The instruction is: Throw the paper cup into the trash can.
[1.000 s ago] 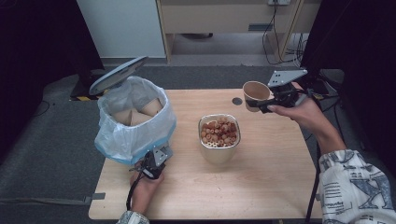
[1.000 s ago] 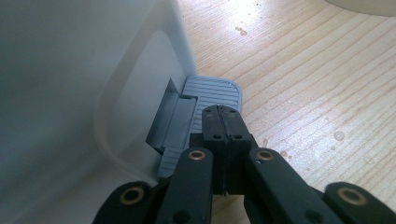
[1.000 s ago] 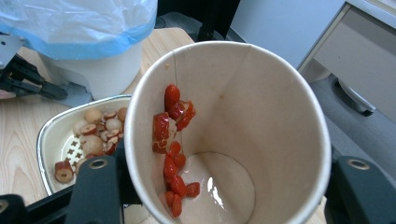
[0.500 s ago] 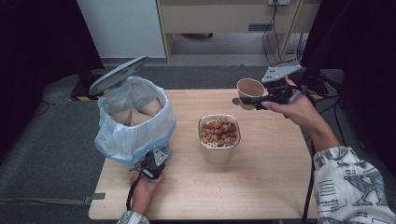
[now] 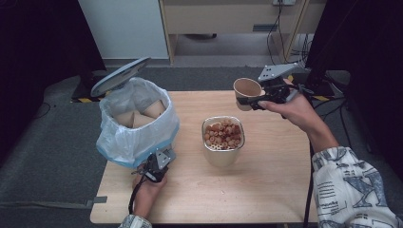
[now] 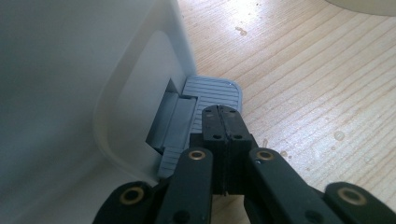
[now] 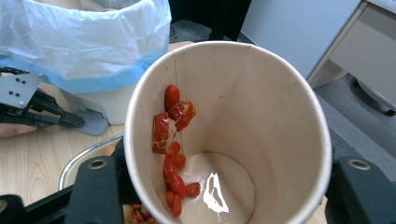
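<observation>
In the lower left of the high view, the left gripper (image 5: 153,169) rested with its tip on the grey pedal (image 6: 205,100) at the foot of the bin (image 5: 135,121). Its jaws were pressed flat together with nothing between them, as the left gripper view showed. The bin's lid (image 5: 119,76) stood tilted up above the plastic liner (image 5: 121,142), so the mouth was open; paper cups (image 5: 142,111) already lay inside.

In the upper right of the high view, the right gripper (image 5: 256,100) held a paper cup (image 5: 247,90) above the far edge of the table (image 5: 266,190), tipped so its mouth faced the camera. The jaws were clamped on the cup's two sides, close together but kept apart by its body. The right gripper view looked straight into the cup, where red scraps (image 7: 173,140) clung to the inner wall and the bottom.

A metal tub (image 5: 223,142) of food stood in the middle of the frame, between the cup and the bin.

The step in hand seemed to be carrying the used cup to the open bin. The next move would call for crossing over the tub toward the upper left, keeping the pedal down, and opening the jaws only once the cup was above the liner.
</observation>
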The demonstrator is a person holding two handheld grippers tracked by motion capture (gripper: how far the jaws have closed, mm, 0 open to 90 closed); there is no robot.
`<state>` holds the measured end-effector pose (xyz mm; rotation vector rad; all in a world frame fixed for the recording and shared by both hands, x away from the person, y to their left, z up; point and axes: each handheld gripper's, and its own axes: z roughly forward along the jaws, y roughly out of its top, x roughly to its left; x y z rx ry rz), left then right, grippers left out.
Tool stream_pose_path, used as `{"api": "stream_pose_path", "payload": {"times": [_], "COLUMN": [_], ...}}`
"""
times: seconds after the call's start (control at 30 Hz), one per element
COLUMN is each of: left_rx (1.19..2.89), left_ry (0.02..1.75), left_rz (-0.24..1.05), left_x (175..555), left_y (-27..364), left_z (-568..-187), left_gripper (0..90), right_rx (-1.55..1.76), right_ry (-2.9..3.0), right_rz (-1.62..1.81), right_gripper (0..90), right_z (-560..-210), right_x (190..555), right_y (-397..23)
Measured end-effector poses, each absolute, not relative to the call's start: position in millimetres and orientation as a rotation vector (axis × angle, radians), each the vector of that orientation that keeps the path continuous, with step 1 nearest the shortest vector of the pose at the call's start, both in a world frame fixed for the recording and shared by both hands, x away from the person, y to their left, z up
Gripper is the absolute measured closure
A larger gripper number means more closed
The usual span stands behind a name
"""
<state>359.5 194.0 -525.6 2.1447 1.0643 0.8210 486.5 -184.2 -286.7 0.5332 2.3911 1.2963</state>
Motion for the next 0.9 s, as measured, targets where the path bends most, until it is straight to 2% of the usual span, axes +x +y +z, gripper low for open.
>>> {"api": "stream_pose_path", "payload": {"times": [0.9], "left_rx": [2.147], "left_ry": [1.064], "left_rz": [0.818], "left_x": [359.5], "left_y": [193.9], "left_z": [-525.5], "left_gripper": [89.1], "right_rx": [0.555], "right_ry": [2.444], "right_rz": [1.339], "right_gripper": [36.9], "right_z": [-279.7], "right_x": [488.2], "right_y": [-162.9]}}
